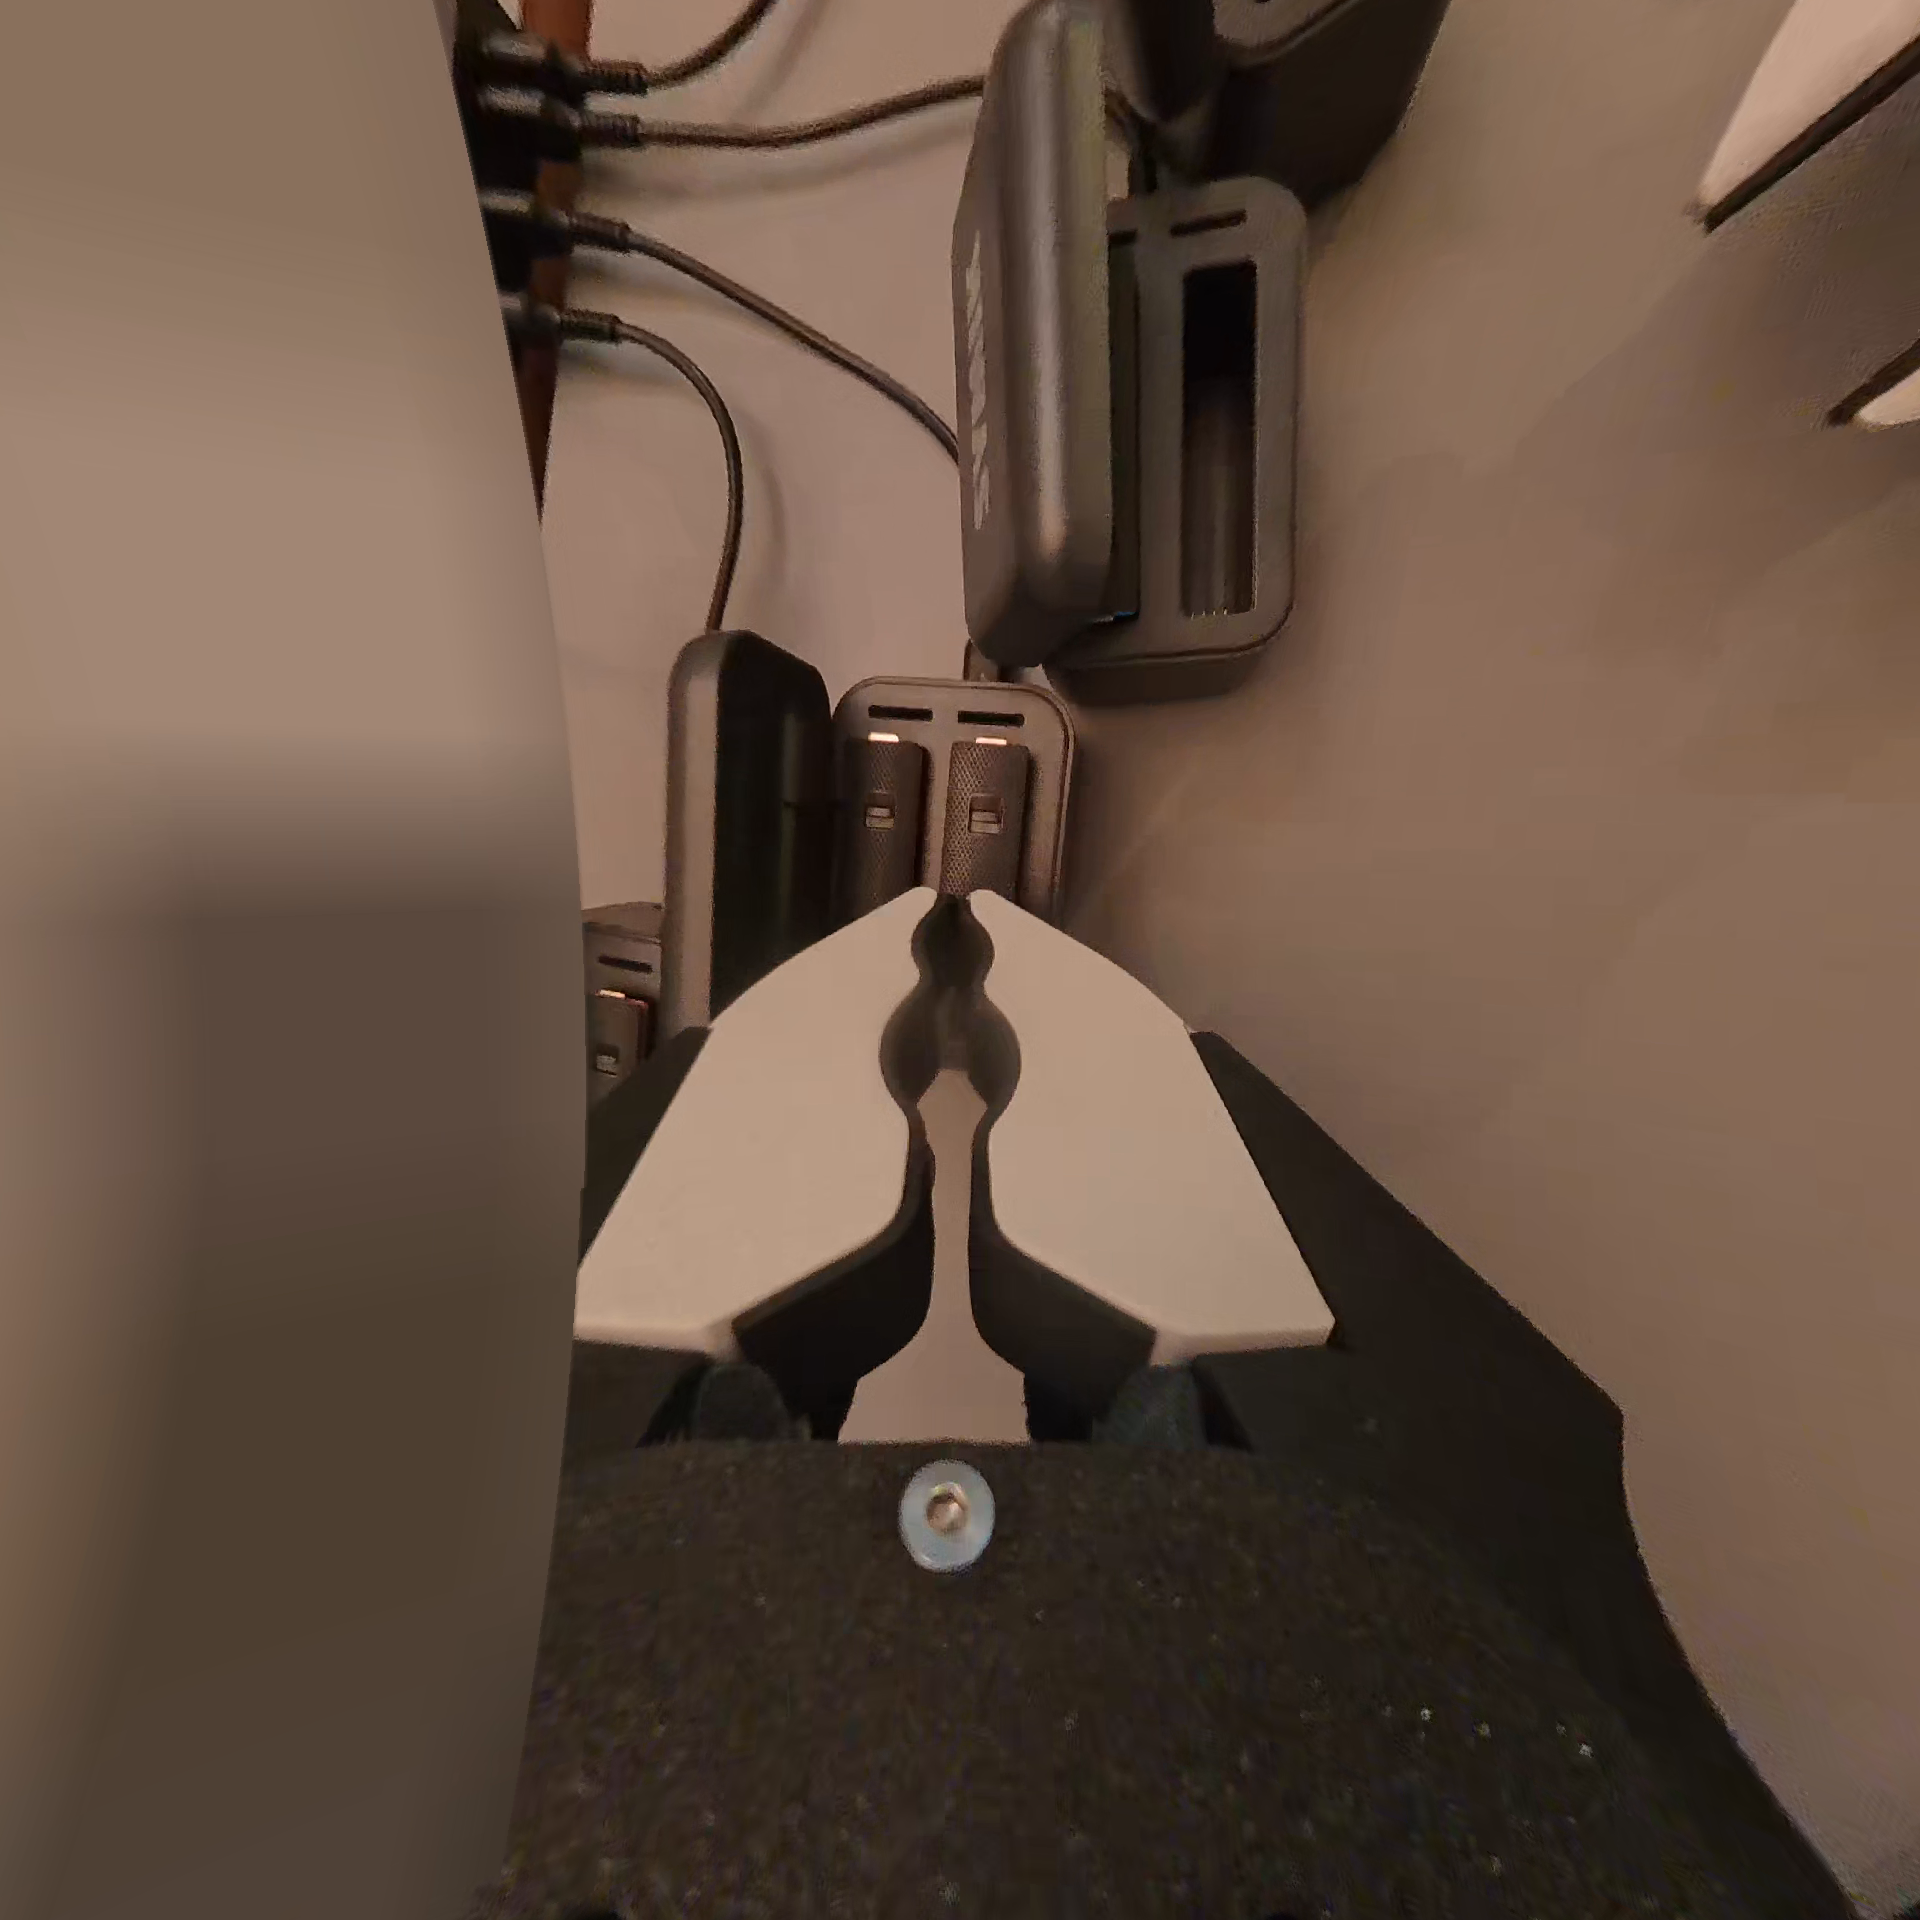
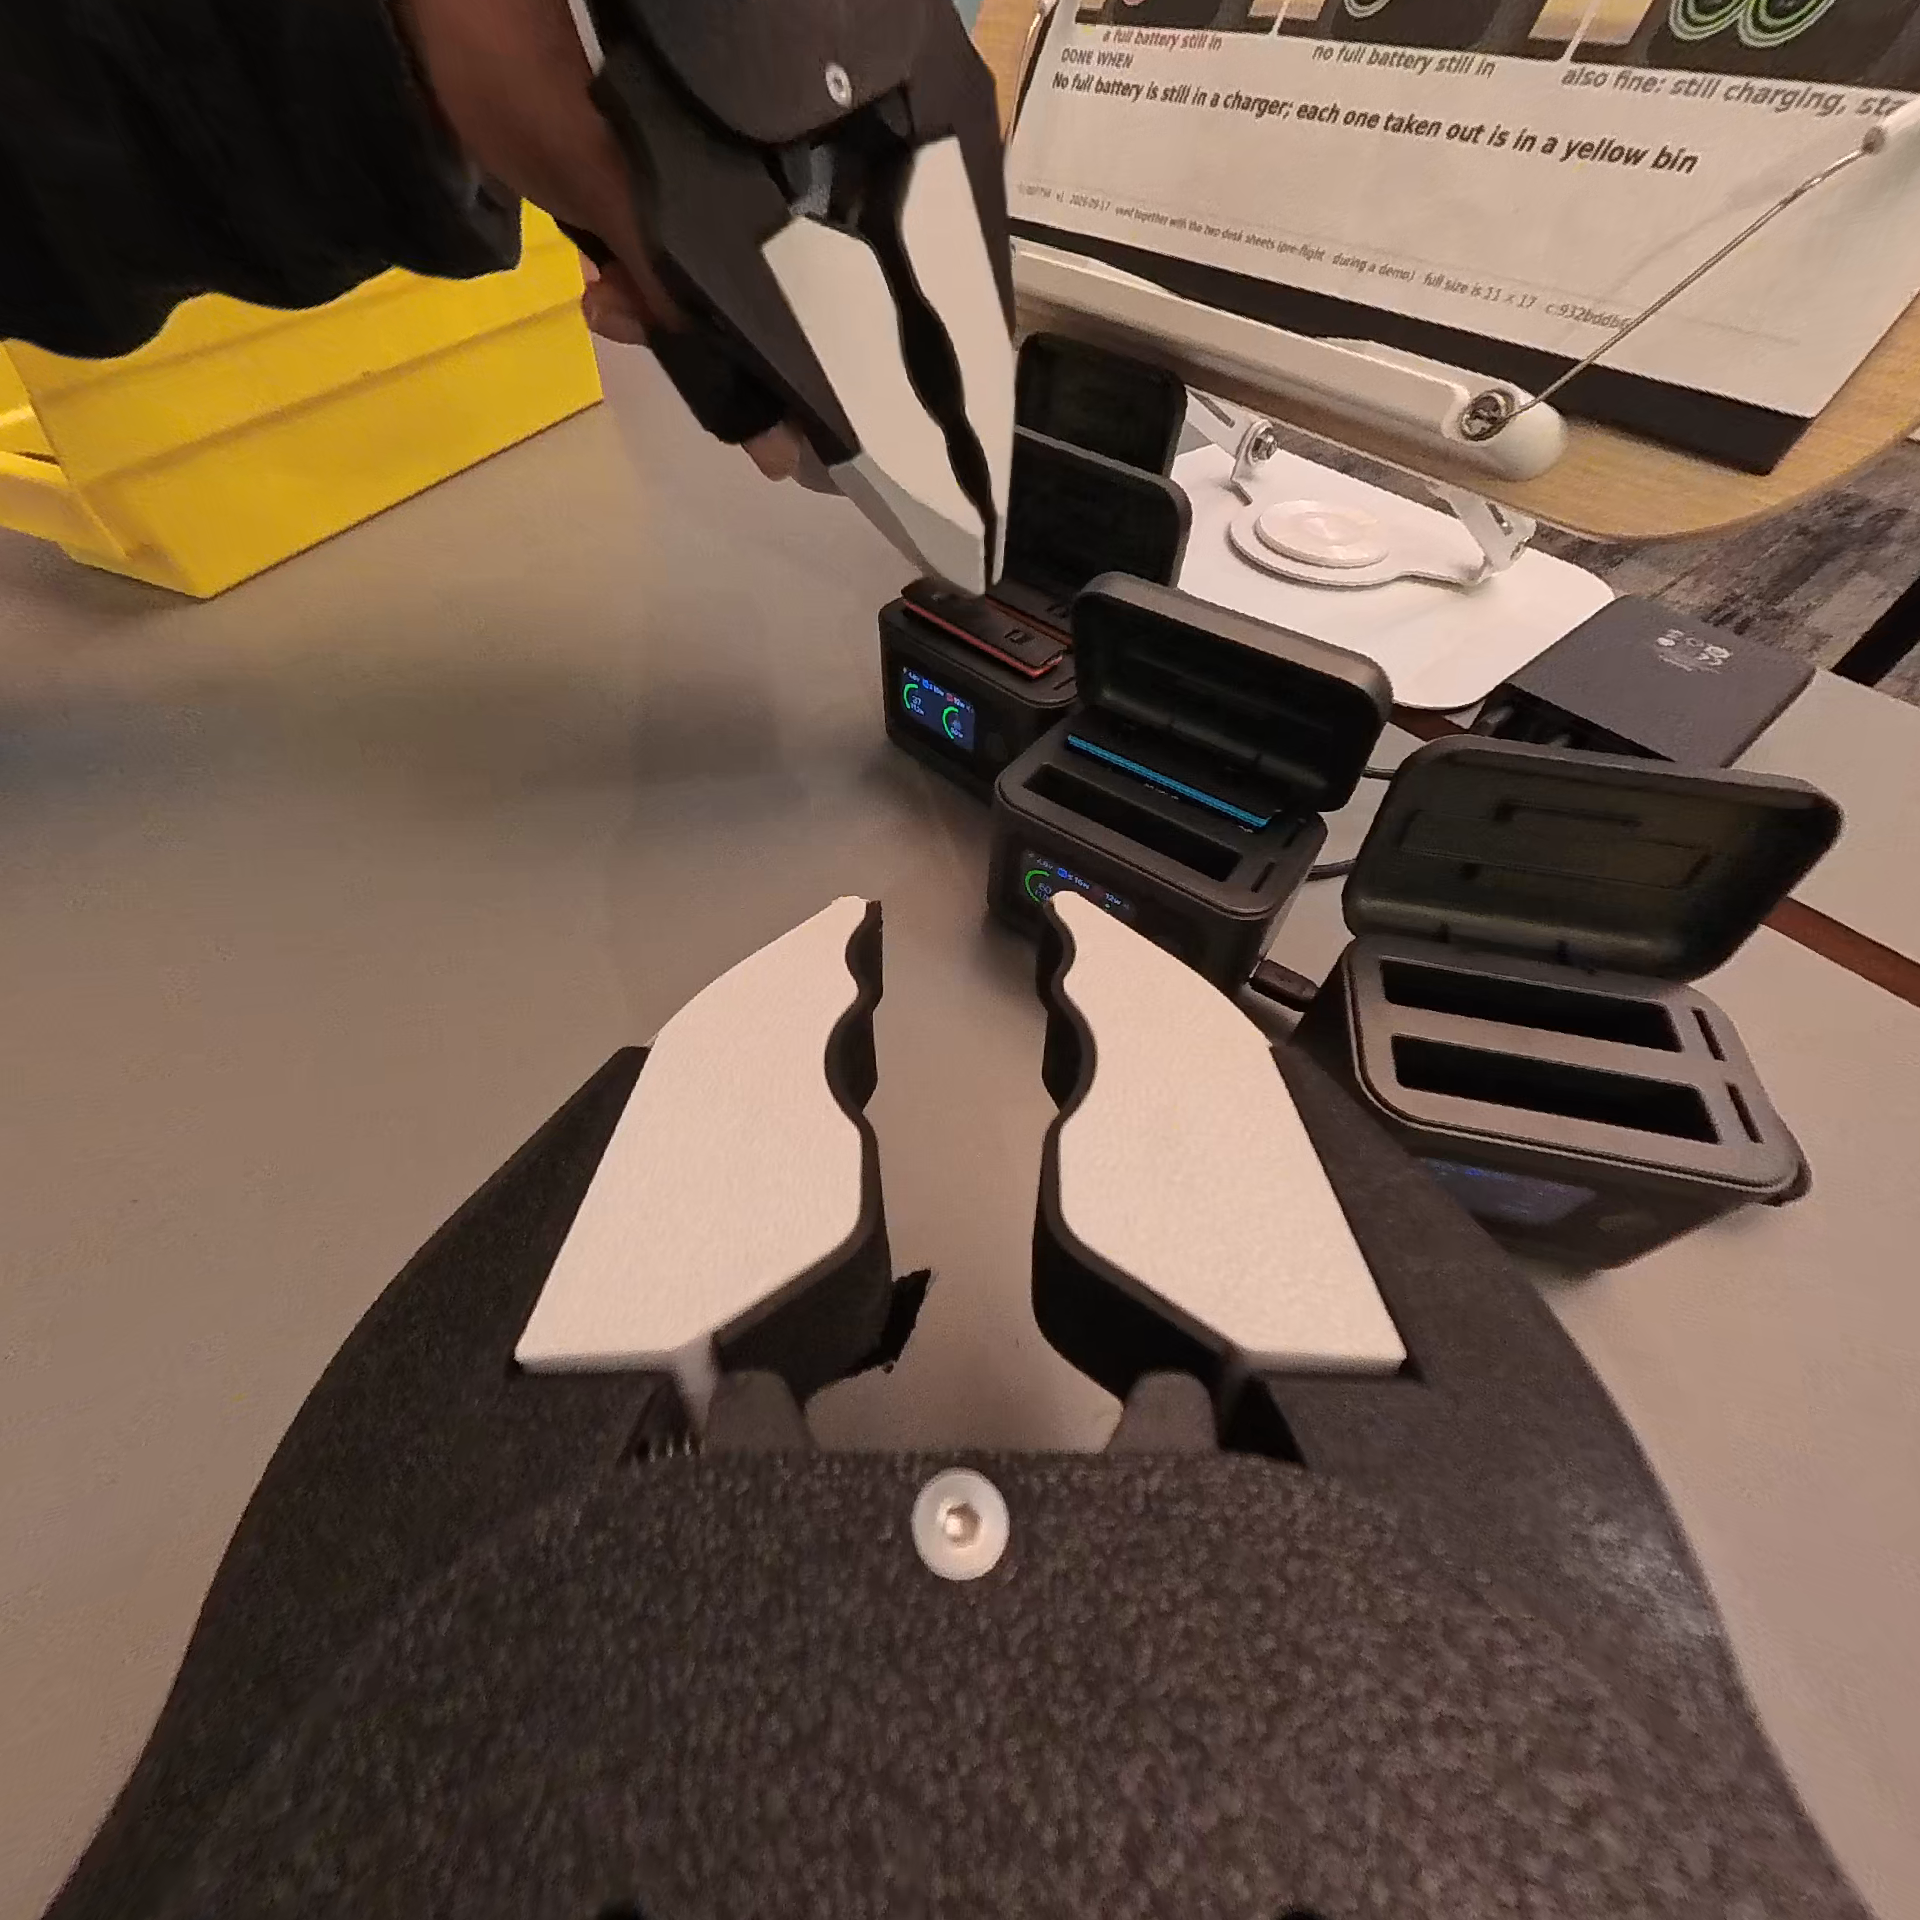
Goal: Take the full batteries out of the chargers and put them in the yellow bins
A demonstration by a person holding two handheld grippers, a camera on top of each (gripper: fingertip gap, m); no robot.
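Three black chargers with open lids stand in a row on the grey table. The far charger (image 2: 966,686) holds two red-trimmed batteries (image 2: 987,629). My left gripper (image 2: 985,556) points down into it, its fingers closed to a narrow gap on the end of the right-hand battery (image 1: 982,821); it also shows in the left wrist view (image 1: 951,902). The middle charger (image 2: 1164,862) holds one blue-trimmed battery (image 2: 1164,774). The near charger (image 2: 1558,1091) has two empty slots. My right gripper (image 2: 961,914) is open and empty above the table. A yellow bin (image 2: 312,436) stands at the far left.
Braided cables (image 1: 727,312) run from the chargers to a hub at the back. A black box (image 2: 1652,675), a white stand base (image 2: 1320,540) and a printed sheet (image 2: 1455,187) stand behind the chargers. A person's arm (image 2: 520,156) holds the left gripper. Across from one pair of fingers to the other is roughly 15 cm.
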